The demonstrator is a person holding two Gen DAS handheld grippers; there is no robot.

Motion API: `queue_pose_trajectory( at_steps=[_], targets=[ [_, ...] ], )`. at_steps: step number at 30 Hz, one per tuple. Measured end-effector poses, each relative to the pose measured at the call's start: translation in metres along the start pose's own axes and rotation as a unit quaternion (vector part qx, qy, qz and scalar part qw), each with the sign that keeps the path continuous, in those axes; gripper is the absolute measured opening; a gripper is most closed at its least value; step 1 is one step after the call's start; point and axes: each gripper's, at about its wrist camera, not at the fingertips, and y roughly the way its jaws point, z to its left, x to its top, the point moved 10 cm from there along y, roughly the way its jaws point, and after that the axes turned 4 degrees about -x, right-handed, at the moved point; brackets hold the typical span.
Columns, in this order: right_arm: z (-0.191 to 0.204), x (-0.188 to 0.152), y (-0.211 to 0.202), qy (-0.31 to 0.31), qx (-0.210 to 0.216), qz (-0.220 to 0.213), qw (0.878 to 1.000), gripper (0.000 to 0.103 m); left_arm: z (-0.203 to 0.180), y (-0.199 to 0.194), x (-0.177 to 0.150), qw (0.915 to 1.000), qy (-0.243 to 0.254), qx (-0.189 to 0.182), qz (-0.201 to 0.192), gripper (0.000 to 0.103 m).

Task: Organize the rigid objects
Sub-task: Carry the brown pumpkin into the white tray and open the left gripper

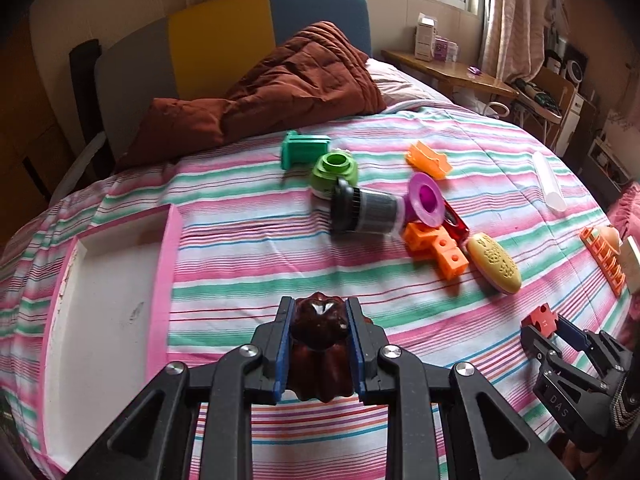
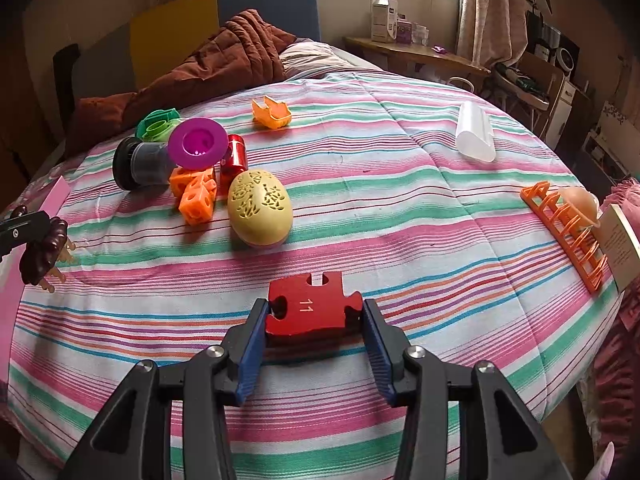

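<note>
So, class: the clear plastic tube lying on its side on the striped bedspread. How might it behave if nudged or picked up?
The clear plastic tube is rounded and lies on its side, so a nudge would probably roll it, though the soft striped bedspread may slow it. It looks hollow and thin-walled, so likely light. Its smooth surface might slip between pads.

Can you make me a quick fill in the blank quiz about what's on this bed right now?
1. The left claw is shut on a dark ____ fluted mold.
2. The red puzzle piece between the right claw's fingers bears the number ____.
3. The pink-edged tray lies on the ____ bedspread.

Missing words: brown; 11; striped
</note>
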Motion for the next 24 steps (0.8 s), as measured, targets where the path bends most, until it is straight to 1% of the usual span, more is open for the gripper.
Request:
queue_pose_trajectory(
  at_steps=[7,12,16,18,22,24],
  targets=[
    [0.045,0.004,-0.015,-0.032,0.039,-0.008,0.999,0.046,0.055,-0.016,0.009,0.9988,-0.045,0.010,-0.017,0.025],
    [0.088,0.009,-0.032,-0.044,0.071,-0.016,0.996,0.046,0.113,-0.028,0.015,0.9948,-0.097,0.015,-0.028,0.025],
    [0.125,0.015,-0.043,-0.055,0.099,-0.020,0.993,0.046,0.165,-0.033,0.018,0.9911,-0.124,0.034,-0.035,0.025],
    [0.143,0.019,-0.048,-0.068,0.109,-0.025,0.991,0.046,0.193,-0.030,0.016,0.9891,-0.137,0.044,-0.030,0.025],
    [0.176,0.023,-0.055,-0.088,0.127,-0.026,0.988,0.046,0.238,-0.010,0.012,0.9868,-0.155,0.045,-0.011,0.025],
    [0.189,0.024,-0.057,-0.096,0.132,-0.027,0.986,0.046,0.251,0.003,0.013,0.9875,-0.154,0.031,-0.004,0.025]
  ],
)
